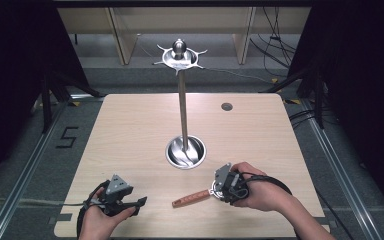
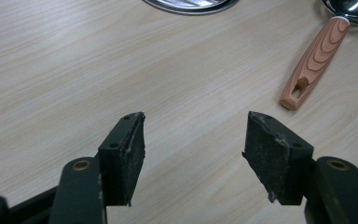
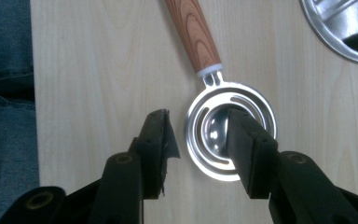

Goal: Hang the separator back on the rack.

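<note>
Right hand-held gripper (image 3: 198, 140) straddles strainer (image 3: 230, 135) rim near table edge (image 3: 33, 93).

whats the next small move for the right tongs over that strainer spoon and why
Probably close the right tongs on the metal rim of the strainer spoon. In the right gripper view one jaw sits over the slotted bowl and the other just outside its rim, with a gap at the outer jaw, so nothing looks gripped. The spoon lies flat on the table, and the left tongs are open and empty.

Lab, black curtains (image 1: 10, 75), floor cables (image 1: 275, 47)
</note>
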### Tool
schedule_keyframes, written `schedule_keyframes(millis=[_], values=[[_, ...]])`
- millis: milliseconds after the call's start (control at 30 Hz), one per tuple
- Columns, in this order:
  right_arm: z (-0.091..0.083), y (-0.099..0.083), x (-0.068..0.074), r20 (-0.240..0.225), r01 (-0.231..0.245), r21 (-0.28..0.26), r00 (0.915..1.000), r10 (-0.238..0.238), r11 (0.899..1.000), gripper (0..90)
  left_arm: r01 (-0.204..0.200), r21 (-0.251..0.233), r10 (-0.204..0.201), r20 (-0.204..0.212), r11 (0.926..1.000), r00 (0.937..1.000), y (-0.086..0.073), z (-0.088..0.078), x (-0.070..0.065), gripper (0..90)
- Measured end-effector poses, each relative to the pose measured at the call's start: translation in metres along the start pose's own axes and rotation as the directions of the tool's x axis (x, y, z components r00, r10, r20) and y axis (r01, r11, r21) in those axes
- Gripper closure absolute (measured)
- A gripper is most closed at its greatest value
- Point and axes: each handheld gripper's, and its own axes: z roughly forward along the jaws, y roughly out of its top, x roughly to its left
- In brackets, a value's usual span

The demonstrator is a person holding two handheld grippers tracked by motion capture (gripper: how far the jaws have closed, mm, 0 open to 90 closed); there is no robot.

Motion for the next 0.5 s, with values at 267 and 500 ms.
schedule_keyframes(millis=[267,500], values=[[0.012,0.023,-0.013,-0.021,0.090,0.036,0.9957,-0.090,0.995,58.1,0.004,0.001,-0.004,0.000,1.0000,1.0000,0.000,0.001,-0.001,37.3],[0.020,0.040,-0.017,-0.027,0.128,0.061,0.9916,-0.126,0.990,58.0,-0.004,0.001,0.004,-0.018,1.0000,0.9998,0.000,0.001,0.000,36.9]])
